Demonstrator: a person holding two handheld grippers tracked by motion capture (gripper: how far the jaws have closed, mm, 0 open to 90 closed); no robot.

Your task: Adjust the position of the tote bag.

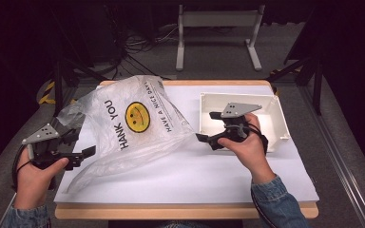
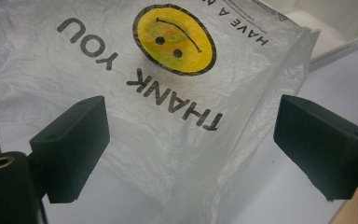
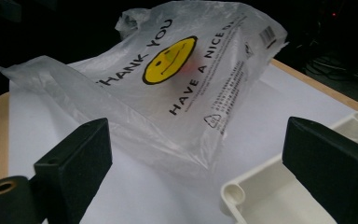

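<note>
A translucent white plastic bag [image 1: 128, 118] printed with "THANK YOU", a yellow smiley and "HAVE A NICE DAY" lies puffed up on the left half of the white table top [image 1: 195, 175]. My left gripper [image 1: 83, 145] sits at the table's left edge, open, its jaws facing the bag's near corner with nothing pinched. In the left gripper view the bag [image 2: 177, 93] spreads just beyond the open left gripper [image 2: 191, 140]. My right gripper [image 1: 206, 127] hovers open over the near left corner of the tray, pointing at the bag's right edge. The bag [image 3: 177, 79] lies ahead of the right gripper [image 3: 200, 154].
A shallow white tray [image 1: 275, 114] stands at the back right of the table, with its corner close to the bag [image 2: 335, 18] [image 3: 242, 196]. The table has a wooden rim [image 1: 185, 211]. Behind it stand a white metal frame [image 1: 218, 19] and floor cables [image 1: 142, 45].
</note>
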